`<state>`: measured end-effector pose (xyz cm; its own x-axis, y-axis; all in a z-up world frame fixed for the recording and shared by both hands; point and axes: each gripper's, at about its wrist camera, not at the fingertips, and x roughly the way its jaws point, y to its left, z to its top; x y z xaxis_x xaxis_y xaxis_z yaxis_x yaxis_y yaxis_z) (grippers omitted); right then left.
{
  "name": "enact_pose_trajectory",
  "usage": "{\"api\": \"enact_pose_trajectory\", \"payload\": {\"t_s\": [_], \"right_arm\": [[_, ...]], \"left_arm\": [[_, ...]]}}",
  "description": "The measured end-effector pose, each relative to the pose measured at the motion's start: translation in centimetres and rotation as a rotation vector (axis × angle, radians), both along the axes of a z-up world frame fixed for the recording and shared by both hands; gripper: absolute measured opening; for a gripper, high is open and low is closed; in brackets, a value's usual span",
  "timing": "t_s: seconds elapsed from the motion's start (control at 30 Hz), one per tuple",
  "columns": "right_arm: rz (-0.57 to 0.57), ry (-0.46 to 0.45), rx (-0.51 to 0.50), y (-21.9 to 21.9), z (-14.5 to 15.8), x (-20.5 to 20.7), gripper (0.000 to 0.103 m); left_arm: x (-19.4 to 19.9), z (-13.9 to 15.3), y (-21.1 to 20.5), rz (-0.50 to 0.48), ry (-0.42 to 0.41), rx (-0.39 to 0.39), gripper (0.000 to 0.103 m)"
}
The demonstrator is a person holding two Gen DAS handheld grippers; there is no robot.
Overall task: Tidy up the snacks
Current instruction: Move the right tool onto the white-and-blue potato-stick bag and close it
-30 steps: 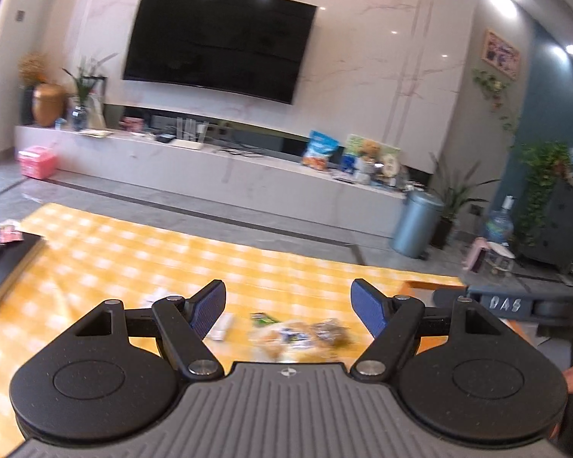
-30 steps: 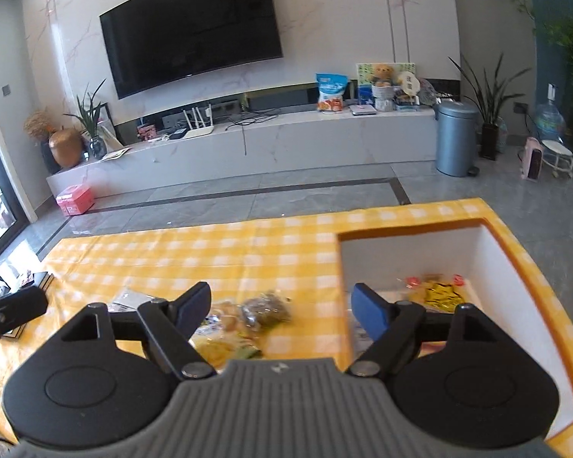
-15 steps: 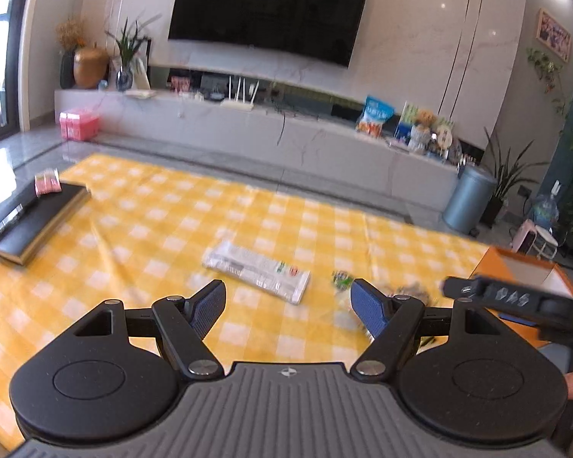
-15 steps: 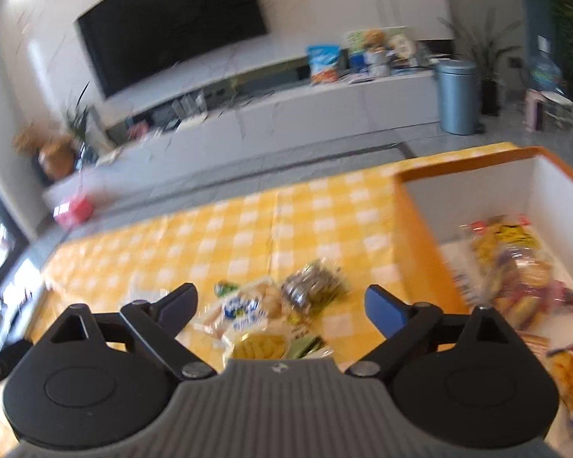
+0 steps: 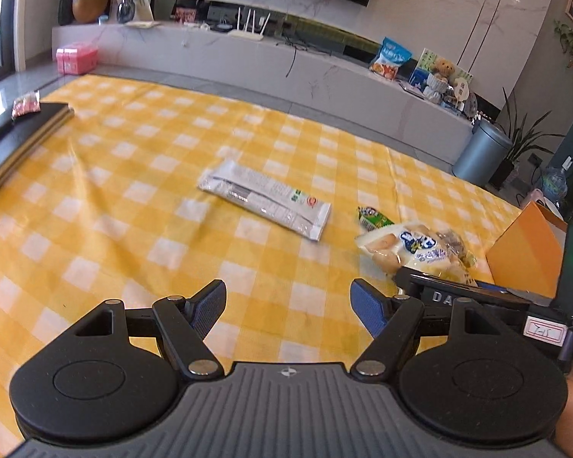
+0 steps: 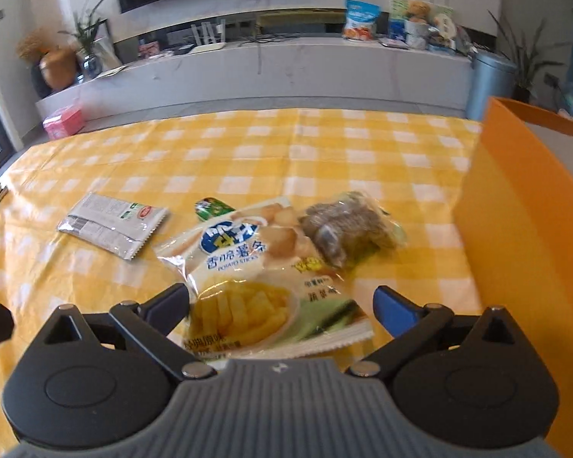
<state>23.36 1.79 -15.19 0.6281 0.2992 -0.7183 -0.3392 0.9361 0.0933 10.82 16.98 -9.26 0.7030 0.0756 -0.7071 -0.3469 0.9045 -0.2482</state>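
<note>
Your right tongs [image 6: 282, 305] have just been opening and stand wide, straddling the potato stick bag [image 6: 263, 278] on the yellow-checked surface [image 6: 324, 160] without pressing it. Your left tongs [image 5: 288, 301] gape empty over bare cloth, the silver packet [image 5: 265, 198] lying ahead.

**Right wrist view: snacks on checked cloth**

Right gripper [image 6: 282, 301]: jaws spread wide, just been opening; potato-stick bag [image 6: 263, 278] lies between them, ungripped. Brown snack pack [image 6: 343, 229] touching its far right. Silver packet [image 6: 112, 225] left. Green wrapper [image 6: 210, 208] behind. Orange box [image 6: 515, 229] right.
</note>
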Motion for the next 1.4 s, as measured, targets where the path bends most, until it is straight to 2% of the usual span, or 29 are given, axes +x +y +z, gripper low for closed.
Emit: {"api": "enact_pose_trajectory", "payload": {"t_s": [0.2, 0.4, 0.57, 0.67, 0.73, 0.8, 0.9, 0.97, 1.03, 1.1, 1.2, 1.23, 1.37, 1.4], "right_arm": [[0.04, -0.053, -0.084, 1.8, -1.2, -0.2, 0.1], [0.046, -0.08, -0.073, 1.2, -0.9, -0.6, 0.092], [0.037, -0.017, -0.039, 0.2, -0.7, -0.7, 0.084], [0.072, 0.069, -0.035, -0.4, -0.4, -1.3, 0.084], [0.115, 0.147, -0.013, -0.8, 0.0, -2.1, 0.084], [0.154, 0.191, 0.012, -0.9, 0.5, -3.0, 0.089], [0.193, 0.18, -0.026, 0.1, 1.1, -4.1, 0.091], [0.196, 0.146, -0.032, 0.7, 1.3, -4.2, 0.1], [0.189, 0.103, -0.052, 1.3, 1.3, -4.2, 0.1], [0.215, 0.074, -0.077, 1.7, 0.7, -4.2, 0.1], [0.213, 0.101, -0.104, 2.0, -0.6, -3.6, 0.099], [0.205, 0.103, -0.098, 1.9, -0.9, -3.4, 0.097], [0.193, 0.093, -0.064, 1.2, -1.1, -3.2, 0.075], [0.196, 0.085, -0.077, 1.4, -1.0, -3.2, 0.074]], "left_arm": [[0.0, -0.6, 0.2, 0.007, 0.023, -0.026, 0.087], [0.0, -0.5, -0.3, -0.009, 0.024, -0.054, 0.087], [-0.3, 0.4, -0.6, -0.016, 0.005, -0.033, 0.087], [-0.6, 0.8, -0.7, -0.014, -0.006, -0.025, 0.087], [-0.6, 0.9, -0.8, -0.016, -0.005, -0.021, 0.087], [-0.6, 0.9, -0.9, -0.017, -0.001, -0.017, 0.086], [-0.6, 0.9, -1.0, -0.022, -0.001, -0.008, 0.086], [-0.7, 1.1, -1.2, -0.034, -0.008, 0.019, 0.086], [-0.8, 1.3, -1.2, -0.036, -0.017, 0.045, 0.086], [-0.7, 1.2, -0.9, -0.042, -0.017, 0.017, 0.086], [-0.8, 1.1, -0.6, -0.052, -0.025, -0.026, 0.086], [-0.8, 1.1, -0.6, -0.056, -0.03, -0.029, 0.086], [-0.8, 1.3, -0.9, -0.074, -0.036, -0.022, 0.086], [-0.7, 1.3, -0.9, -0.077, -0.033, -0.02, 0.086]]}}
